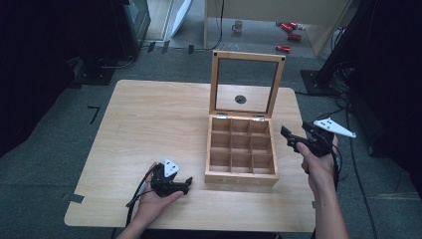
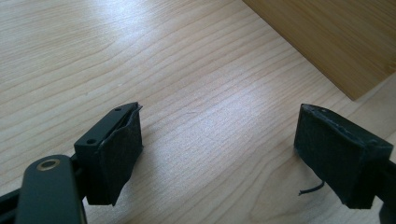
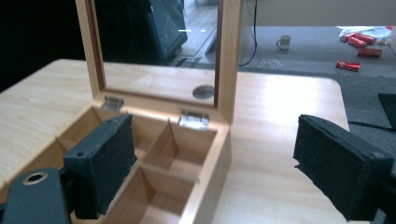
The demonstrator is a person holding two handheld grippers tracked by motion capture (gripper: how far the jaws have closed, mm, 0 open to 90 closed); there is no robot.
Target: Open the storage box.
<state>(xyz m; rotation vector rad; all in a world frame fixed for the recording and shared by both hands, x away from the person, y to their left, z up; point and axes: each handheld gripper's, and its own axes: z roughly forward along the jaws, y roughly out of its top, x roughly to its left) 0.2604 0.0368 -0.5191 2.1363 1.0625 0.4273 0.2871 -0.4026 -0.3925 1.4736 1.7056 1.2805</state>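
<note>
A wooden box [image 1: 242, 149] with several empty compartments stands in the middle of the table, its glass-windowed lid [image 1: 247, 83] propped upright at the back. My left gripper [image 1: 185, 183] lies low near the table's front edge, left of the box, open with nothing between its pads [image 2: 116, 154]; the box's side wall [image 2: 327, 37] shows just ahead of it. My right gripper [image 1: 287, 138] hovers at the box's right side, open and empty. Its left pad [image 3: 105, 161] hangs over the compartments [image 3: 163, 172], and the lid's hinges [image 3: 194, 119] are close ahead.
The light wooden table [image 1: 149, 129] has a round hole [image 1: 240, 99] behind the box. On the floor beyond stand a mug [image 1: 238, 26] and red cans [image 1: 288, 27]. Dark equipment flanks both sides of the table.
</note>
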